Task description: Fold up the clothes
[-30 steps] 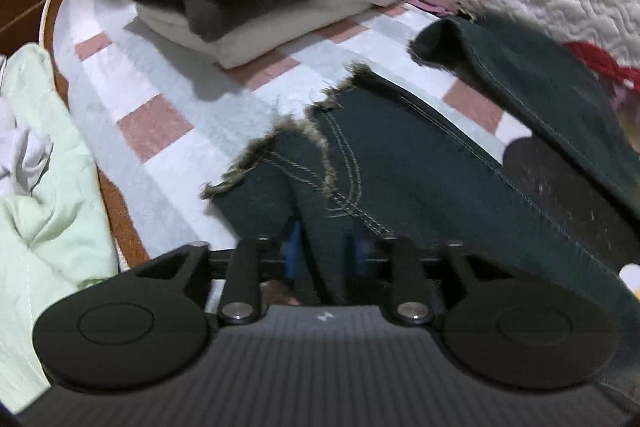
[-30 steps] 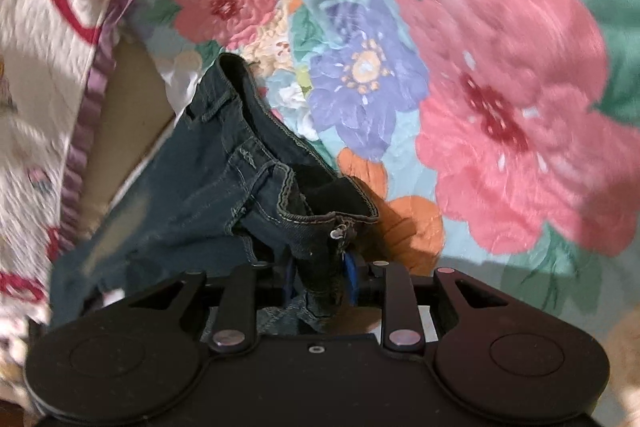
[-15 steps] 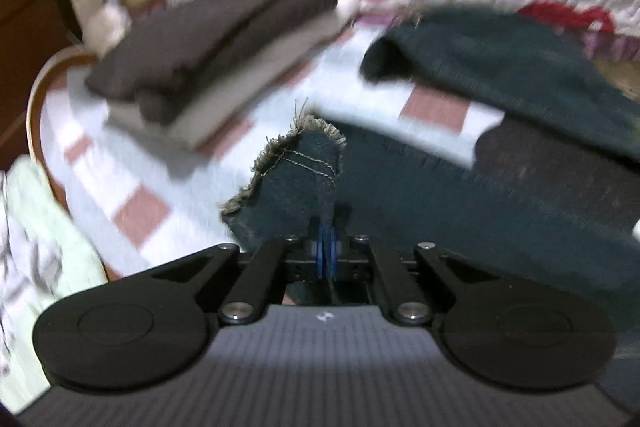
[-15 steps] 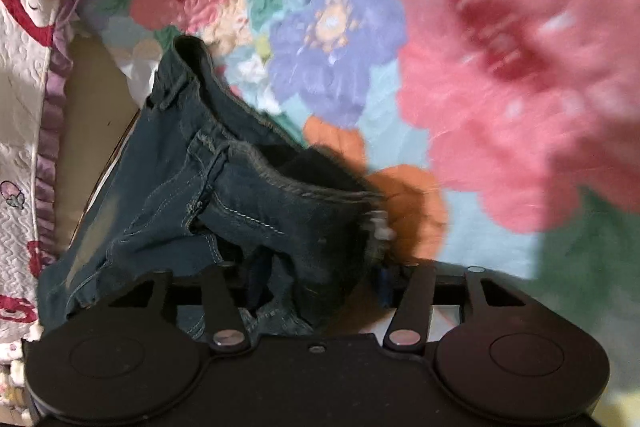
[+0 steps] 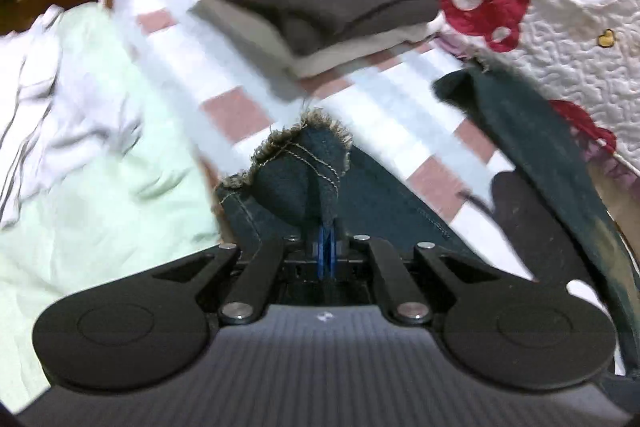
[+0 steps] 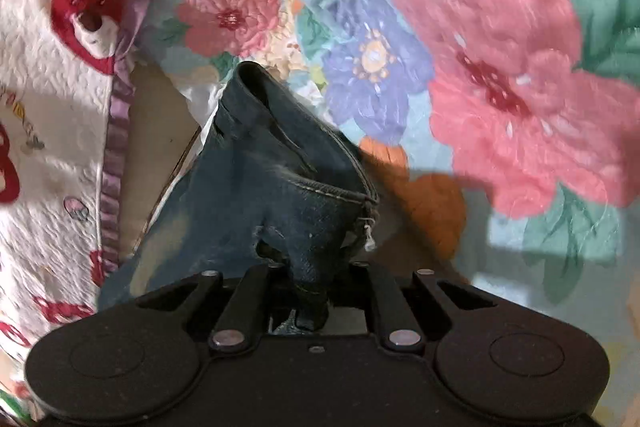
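Between each hand-held gripper's pinched jaws, left (image 5: 326,227) and right (image 6: 312,291), bunches frayed, stitched denim jeans (image 5: 304,163).

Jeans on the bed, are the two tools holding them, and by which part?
Yes. The left tool pinches the jeans at a frayed leg hem; the right tool grips them at the waistband end.

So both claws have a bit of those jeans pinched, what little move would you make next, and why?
Probably carry the left claw and its frayed hem toward the waistband that the right claw grips, folding the jeans in half. Both claws look shut on denim, and the other leg lies loose across the checked sheet.
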`<state>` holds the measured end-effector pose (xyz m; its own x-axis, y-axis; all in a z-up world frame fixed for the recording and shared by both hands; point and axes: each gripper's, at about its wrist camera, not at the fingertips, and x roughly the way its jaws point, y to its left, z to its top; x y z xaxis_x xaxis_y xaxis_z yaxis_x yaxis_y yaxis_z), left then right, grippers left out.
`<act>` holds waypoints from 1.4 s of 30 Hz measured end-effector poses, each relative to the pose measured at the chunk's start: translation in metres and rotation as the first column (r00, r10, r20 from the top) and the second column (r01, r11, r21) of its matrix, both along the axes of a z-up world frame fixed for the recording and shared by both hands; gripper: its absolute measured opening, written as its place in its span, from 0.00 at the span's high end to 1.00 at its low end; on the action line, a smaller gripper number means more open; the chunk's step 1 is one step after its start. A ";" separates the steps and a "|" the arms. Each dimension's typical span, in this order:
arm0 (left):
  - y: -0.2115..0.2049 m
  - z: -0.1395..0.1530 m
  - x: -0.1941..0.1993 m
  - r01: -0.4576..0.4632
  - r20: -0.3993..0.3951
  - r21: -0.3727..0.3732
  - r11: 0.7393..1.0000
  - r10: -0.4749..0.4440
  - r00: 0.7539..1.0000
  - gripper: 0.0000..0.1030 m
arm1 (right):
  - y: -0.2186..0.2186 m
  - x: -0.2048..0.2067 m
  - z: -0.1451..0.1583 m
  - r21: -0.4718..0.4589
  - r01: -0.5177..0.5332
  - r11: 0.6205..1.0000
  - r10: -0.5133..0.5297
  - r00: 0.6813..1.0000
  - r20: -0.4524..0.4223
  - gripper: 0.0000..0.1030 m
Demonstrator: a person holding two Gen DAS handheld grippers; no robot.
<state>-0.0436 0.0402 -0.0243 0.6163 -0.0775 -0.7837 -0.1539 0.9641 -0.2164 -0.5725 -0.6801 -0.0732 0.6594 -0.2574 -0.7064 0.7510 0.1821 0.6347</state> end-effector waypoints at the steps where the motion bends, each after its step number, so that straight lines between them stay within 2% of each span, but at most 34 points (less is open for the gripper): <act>1: 0.000 -0.004 -0.003 0.010 -0.013 0.035 0.999 -0.009 1.000 0.97 | 0.001 0.001 0.002 -0.013 -0.007 1.000 0.007 1.000 -0.021 0.89; 2: 0.000 -0.009 -0.004 0.022 -0.032 0.070 0.997 -0.020 0.999 0.96 | 0.002 0.003 0.004 -0.026 -0.015 1.000 0.014 0.999 -0.041 0.89; 5: 0.000 -0.017 -0.003 0.024 -0.065 0.100 0.995 -0.017 0.998 0.96 | 0.006 0.007 0.011 -0.065 -0.039 0.997 0.032 0.994 -0.104 0.87; 8: -0.001 -0.015 -0.001 0.035 -0.052 0.119 0.992 -0.029 0.998 0.96 | 0.010 0.012 0.017 -0.101 -0.065 0.993 0.048 0.985 -0.167 0.85; 10: -0.009 -0.003 0.000 0.058 0.004 0.136 0.989 -0.059 0.998 0.97 | 0.012 0.015 0.021 -0.125 -0.084 0.989 0.057 0.976 -0.209 0.85; 14: -0.022 0.038 -0.001 0.086 0.177 0.195 0.977 -0.122 0.977 0.98 | 0.016 0.010 0.038 -0.192 -0.107 0.976 0.072 0.981 -0.182 0.85; 15: -0.020 0.043 0.002 0.076 0.188 0.210 0.975 -0.116 0.975 0.98 | 0.017 0.012 0.037 -0.199 -0.125 0.972 0.080 0.972 -0.221 0.85; 17: -0.011 0.038 0.016 0.046 0.115 0.241 0.969 -0.076 0.990 0.98 | 0.020 0.019 0.029 -0.199 -0.178 0.964 0.104 0.938 -0.331 0.85; 18: -0.005 0.027 0.023 0.025 0.042 0.269 0.963 -0.038 0.998 0.99 | 0.022 0.024 0.023 -0.193 -0.211 0.958 0.122 0.912 -0.392 0.82; 20: 0.004 0.007 0.027 0.011 -0.049 0.300 0.954 0.003 0.999 0.98 | 0.026 0.031 0.012 -0.168 -0.262 0.950 0.153 0.864 -0.480 0.79; 21: 0.005 0.001 0.026 0.016 -0.064 0.324 0.946 0.004 0.998 0.97 | 0.026 0.031 0.012 -0.162 -0.272 0.949 0.157 0.849 -0.505 0.76; 22: 0.004 -0.005 0.025 0.024 -0.072 0.349 0.937 0.001 0.997 0.96 | 0.026 0.031 0.012 -0.159 -0.277 0.948 0.157 0.837 -0.525 0.72; 24: -0.003 -0.007 0.023 0.047 -0.062 0.382 0.923 -0.025 0.998 0.92 | 0.027 0.032 0.017 -0.177 -0.286 0.942 0.141 0.814 -0.563 0.50; 26: -0.011 -0.001 0.024 0.078 -0.044 0.368 0.926 -0.067 0.997 0.73 | 0.028 0.032 0.021 -0.193 -0.291 0.937 0.127 0.799 -0.588 0.43; 29: -0.027 0.020 0.030 0.103 0.027 0.336 0.936 -0.119 0.993 0.56 | 0.025 0.029 0.021 -0.179 -0.272 0.946 0.124 0.809 -0.575 0.42; 31: -0.044 0.027 0.035 0.149 0.045 0.321 0.935 -0.172 0.984 0.50 | 0.024 0.025 0.019 -0.161 -0.249 0.955 0.121 0.823 -0.555 0.42; 33: -0.065 0.023 0.046 0.203 0.022 0.291 0.935 -0.219 0.976 0.50 | 0.025 0.023 0.018 -0.159 -0.241 0.957 0.119 0.830 -0.544 0.40; 36: -0.099 0.007 0.057 0.273 0.000 0.254 0.928 -0.282 0.959 0.50 | 0.035 0.035 0.017 -0.188 -0.332 0.925 0.147 0.764 -0.628 0.40; 39: -0.137 -0.016 0.066 0.344 0.003 0.265 0.901 -0.358 0.934 0.50 | 0.045 0.048 0.022 -0.241 -0.431 0.870 0.151 0.697 -0.701 0.40; 41: -0.155 -0.025 0.077 0.377 0.003 0.231 0.897 -0.388 0.921 0.50 | 0.040 0.044 0.024 -0.246 -0.413 0.877 0.148 0.719 -0.679 0.39; 42: -0.165 -0.029 0.082 0.394 0.003 0.213 0.894 -0.404 0.915 0.50 | 0.031 0.031 0.026 -0.234 -0.339 0.911 0.136 0.784 -0.605 0.38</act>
